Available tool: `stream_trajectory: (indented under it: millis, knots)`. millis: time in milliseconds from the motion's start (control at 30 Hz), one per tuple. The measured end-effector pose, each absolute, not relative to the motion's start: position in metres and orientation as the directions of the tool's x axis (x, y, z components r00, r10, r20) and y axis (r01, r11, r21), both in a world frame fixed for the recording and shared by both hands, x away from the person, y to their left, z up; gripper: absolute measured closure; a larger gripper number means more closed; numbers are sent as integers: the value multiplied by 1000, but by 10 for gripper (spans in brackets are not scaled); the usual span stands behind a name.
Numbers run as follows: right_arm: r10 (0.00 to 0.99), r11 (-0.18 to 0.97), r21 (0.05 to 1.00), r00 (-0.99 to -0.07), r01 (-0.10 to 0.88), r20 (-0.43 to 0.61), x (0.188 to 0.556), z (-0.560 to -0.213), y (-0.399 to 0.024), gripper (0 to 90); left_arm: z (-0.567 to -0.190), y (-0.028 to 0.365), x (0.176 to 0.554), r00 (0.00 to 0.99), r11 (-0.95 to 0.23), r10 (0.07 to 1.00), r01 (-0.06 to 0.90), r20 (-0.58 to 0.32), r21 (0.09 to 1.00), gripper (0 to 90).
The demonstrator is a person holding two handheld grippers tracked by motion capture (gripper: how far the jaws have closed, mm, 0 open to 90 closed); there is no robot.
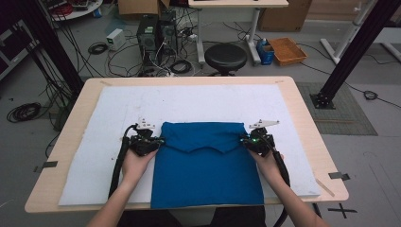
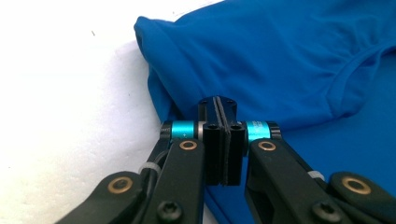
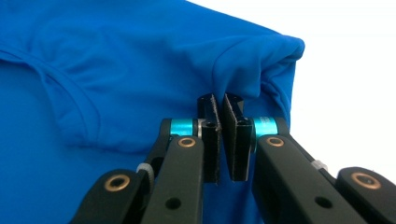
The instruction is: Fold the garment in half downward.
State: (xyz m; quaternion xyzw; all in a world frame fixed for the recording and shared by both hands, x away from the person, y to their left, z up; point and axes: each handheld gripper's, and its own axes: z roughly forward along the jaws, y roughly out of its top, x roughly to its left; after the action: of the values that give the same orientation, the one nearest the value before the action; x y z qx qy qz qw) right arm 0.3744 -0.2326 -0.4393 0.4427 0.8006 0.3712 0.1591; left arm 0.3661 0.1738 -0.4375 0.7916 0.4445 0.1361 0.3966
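A blue shirt (image 1: 208,165) lies folded on the white mat (image 1: 189,101), its top part turned down so that the neckline faces me. My left gripper (image 1: 160,140) sits at the shirt's left edge, by the fold. In the left gripper view the jaws (image 2: 218,100) are pressed flat together against the edge of the blue cloth (image 2: 280,56). My right gripper (image 1: 243,140) sits at the right edge, level with the left one. In the right gripper view its jaws (image 3: 219,100) pinch a bunched corner of the cloth (image 3: 116,56).
The mat covers most of a wooden table (image 1: 302,109); the shirt's lower hem reaches the near edge. Bare mat lies to both sides and beyond the shirt. A black stool (image 1: 225,56), computer cases and cables stand on the floor past the table.
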Motion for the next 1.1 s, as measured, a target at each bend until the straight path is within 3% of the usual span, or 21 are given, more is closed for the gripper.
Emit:
stream_trajectory:
  millis: [533, 767, 1100]
  knots:
    - [801, 310, 765, -589, 564, 110, 351, -418, -245, 865, -421, 178, 345, 625, -272, 752, 581, -207, 767, 890]
    - [776, 333, 759, -619, 560, 116, 324, -407, -252, 864, -409, 184, 323, 661, -256, 705, 578, -259, 775, 890]
    - [727, 379, 762, -679, 524, 105, 272, -397, -262, 864, -399, 188, 272, 703, -277, 659, 557, -267, 783, 890]
